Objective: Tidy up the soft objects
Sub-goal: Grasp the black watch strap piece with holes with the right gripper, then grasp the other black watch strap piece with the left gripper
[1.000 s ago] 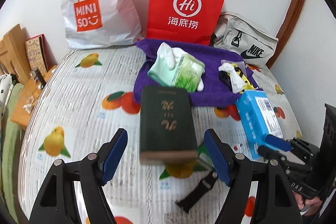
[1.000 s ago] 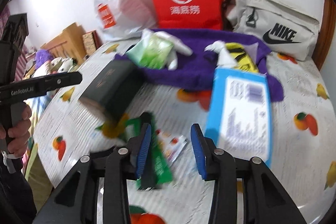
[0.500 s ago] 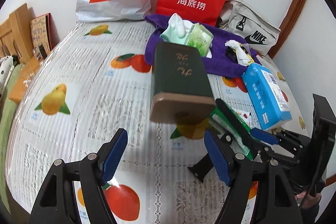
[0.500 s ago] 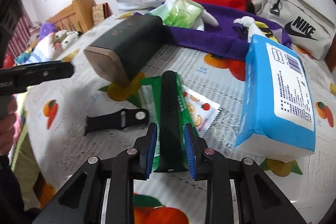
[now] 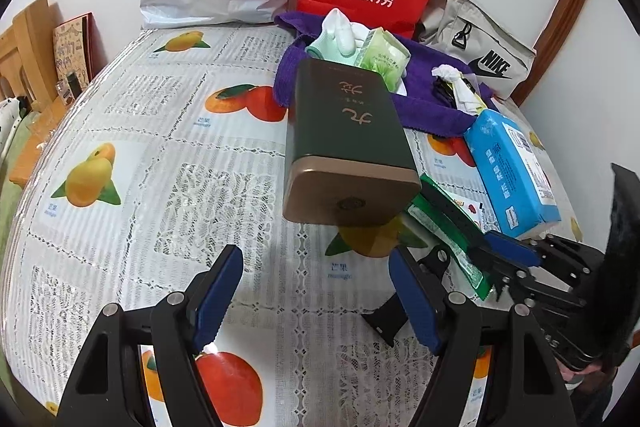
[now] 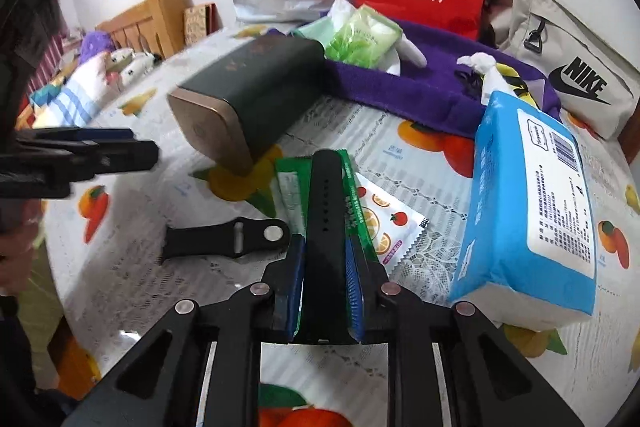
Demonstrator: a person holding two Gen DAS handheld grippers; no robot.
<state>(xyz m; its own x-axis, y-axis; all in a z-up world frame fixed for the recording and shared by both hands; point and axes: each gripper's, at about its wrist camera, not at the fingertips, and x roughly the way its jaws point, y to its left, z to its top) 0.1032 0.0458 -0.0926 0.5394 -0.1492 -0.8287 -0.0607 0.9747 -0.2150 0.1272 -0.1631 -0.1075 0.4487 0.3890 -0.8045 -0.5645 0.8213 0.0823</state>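
My right gripper (image 6: 325, 291) is closing on the long black watch strap (image 6: 326, 223); the pads look to be touching its sides, strap still flat on the table, lying over a green sachet (image 6: 294, 195). My left gripper (image 5: 316, 301) is spread wide and holds nothing, hovering over bare tablecloth (image 5: 160, 187) just short of the dark green tin (image 5: 346, 143). The short black strap piece (image 6: 228, 237) lies loose just left of the right gripper. A fruit-print sachet (image 6: 390, 223) sits beside the green one, and the blue tissue pack (image 6: 532, 211) is to the right, untouched. Further back, the purple towel (image 6: 420, 87) already carries the green wipes pack (image 6: 360, 35) and some white and yellow soft bits (image 6: 494, 77). My read: sorting is partly done; straps, sachets and tissue pack are left. Bags stand against the wall.
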